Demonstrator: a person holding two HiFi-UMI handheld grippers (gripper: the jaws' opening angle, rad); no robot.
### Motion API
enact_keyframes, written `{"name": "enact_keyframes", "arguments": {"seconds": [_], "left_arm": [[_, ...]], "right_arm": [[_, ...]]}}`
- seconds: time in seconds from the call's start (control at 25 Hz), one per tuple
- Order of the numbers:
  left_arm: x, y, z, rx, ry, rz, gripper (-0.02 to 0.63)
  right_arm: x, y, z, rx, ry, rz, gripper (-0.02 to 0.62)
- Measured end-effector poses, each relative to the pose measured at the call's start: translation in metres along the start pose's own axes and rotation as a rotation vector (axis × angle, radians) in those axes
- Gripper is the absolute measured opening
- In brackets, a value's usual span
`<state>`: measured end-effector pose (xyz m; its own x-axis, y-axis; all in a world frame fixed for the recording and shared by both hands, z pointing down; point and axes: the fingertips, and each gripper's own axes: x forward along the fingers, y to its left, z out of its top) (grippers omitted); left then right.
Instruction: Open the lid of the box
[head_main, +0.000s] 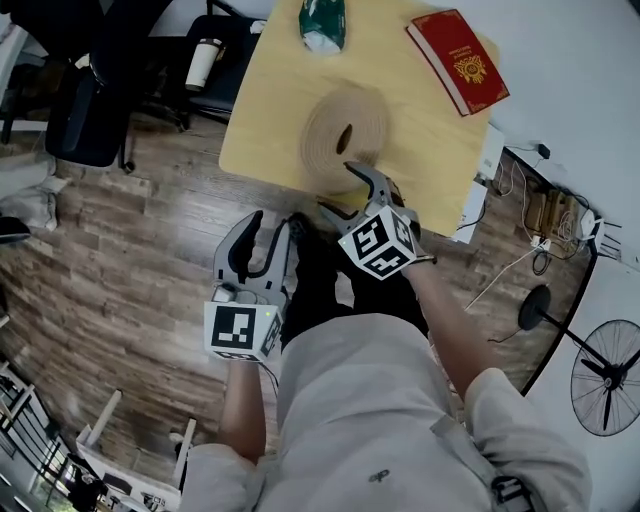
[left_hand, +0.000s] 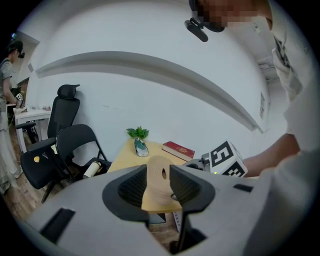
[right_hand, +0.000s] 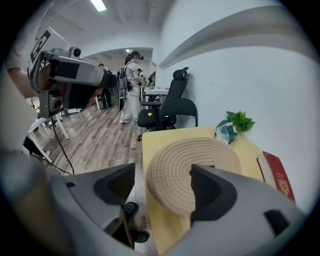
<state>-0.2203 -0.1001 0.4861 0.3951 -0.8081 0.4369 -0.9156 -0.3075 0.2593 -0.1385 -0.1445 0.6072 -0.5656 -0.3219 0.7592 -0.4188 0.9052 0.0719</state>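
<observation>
Right now the round woven box (head_main: 345, 135) sits closed on the desk (head_main: 265, 120), near its front edge. My right claw (head_main: 343, 190) is spread wide and empty, pointing down at the box's near rim; I cannot tell whether it touches. My left claw (head_main: 268, 232) hangs over the floor (head_main: 130, 250), jaws apart with nothing between them.
</observation>
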Motion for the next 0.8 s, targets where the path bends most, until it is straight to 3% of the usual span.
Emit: {"name": "enact_keyframes", "arguments": {"seconds": [0.8], "left_arm": [[0.021,0.008,-0.029,-0.023,0.061,-0.031,0.12]], "right_arm": [[0.037,-0.007,-0.026,-0.003,0.065,-0.035,0.327]]}}
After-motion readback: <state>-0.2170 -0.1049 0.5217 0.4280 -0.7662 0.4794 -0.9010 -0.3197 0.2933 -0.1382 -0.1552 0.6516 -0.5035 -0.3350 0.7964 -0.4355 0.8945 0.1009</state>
